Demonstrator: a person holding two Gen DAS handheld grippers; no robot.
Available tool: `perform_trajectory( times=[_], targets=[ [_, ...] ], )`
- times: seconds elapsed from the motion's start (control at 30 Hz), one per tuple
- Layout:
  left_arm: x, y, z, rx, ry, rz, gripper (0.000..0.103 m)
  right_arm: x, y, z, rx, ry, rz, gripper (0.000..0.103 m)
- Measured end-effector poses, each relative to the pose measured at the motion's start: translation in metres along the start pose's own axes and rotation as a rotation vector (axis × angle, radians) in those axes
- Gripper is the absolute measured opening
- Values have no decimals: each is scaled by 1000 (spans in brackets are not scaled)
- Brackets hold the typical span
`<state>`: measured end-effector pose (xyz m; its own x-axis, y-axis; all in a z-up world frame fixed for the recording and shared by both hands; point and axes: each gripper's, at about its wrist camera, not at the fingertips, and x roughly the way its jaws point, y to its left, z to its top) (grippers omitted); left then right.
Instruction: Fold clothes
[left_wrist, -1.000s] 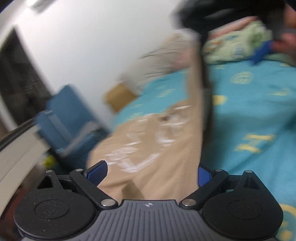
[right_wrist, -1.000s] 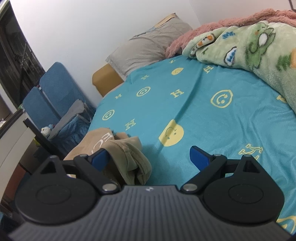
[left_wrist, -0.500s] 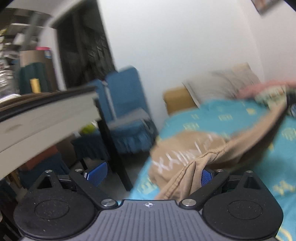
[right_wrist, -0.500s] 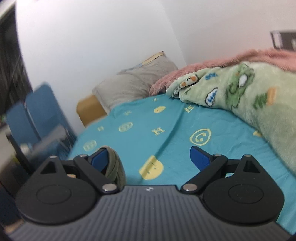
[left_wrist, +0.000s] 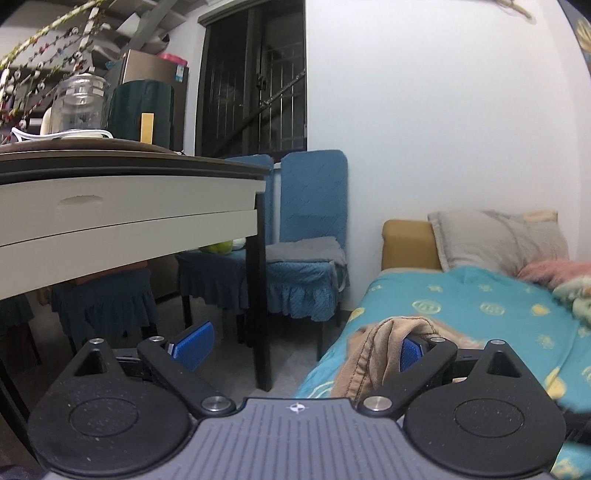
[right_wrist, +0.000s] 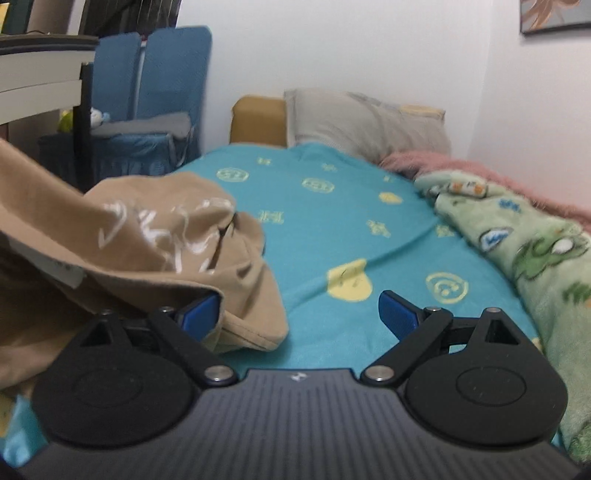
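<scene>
Each gripper, the left (left_wrist: 301, 349) and the right (right_wrist: 299, 312), has a ribbed grey-black body with a small white emblem at its top edge. Two round black discs (finely speckled on the left one) flank the body. Black link arms with silver screws run forward from them to the blue fingers (left_wrist: 194, 345), whose pads are finely textured.

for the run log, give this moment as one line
left claw open | right claw open | crumpled tan printed cotton shirt draped over both | unfolded on teal patterned bedsheet
</scene>
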<state>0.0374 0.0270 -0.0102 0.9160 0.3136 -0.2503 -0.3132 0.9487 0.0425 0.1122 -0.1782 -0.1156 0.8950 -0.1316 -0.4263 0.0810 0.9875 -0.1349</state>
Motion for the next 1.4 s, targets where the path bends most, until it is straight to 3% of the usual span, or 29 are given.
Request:
perform_trajectory(
  times=[0.13,0.2,0.3,0.4,0.63,0.83,0.9,0.93,1.0,1.1,1.27,1.4],
  targets=[
    [10,10,-2,-19,36,0,99,-11,-20,8,194,-79,-35,89],
    [15,14,-3,-30,51,-2,93,-24,-33,15,298,-146,-42,89],
    [-6,20,11,-82,-35,-50,92,-53,-49,36,410,-251,-27,89],
    [-25,29,31,-126,-122,-83,94,-86,-55,69,418,-343,-28,91],
    [-69,60,132,-194,-249,-119,96,-173,-66,158,421,-506,14,91],
    [-131,89,237,-208,-357,-152,95,-284,-101,225,481,-700,-7,91],
    [-143,101,265,-222,-274,-224,93,-327,-122,242,518,-723,13,91],
    [-150,105,273,-218,-243,-238,89,-345,-132,247,531,-715,43,91],
    [-169,104,275,-141,-247,-213,88,-371,-142,248,492,-682,60,91],
    [-186,95,253,8,-279,-181,89,-387,-139,228,431,-579,90,91],
    [-192,88,192,155,-277,-177,89,-365,-94,139,443,-417,250,91],
    [-183,95,154,172,-292,-172,89,-318,-33,75,517,-196,444,91]
  ],
)
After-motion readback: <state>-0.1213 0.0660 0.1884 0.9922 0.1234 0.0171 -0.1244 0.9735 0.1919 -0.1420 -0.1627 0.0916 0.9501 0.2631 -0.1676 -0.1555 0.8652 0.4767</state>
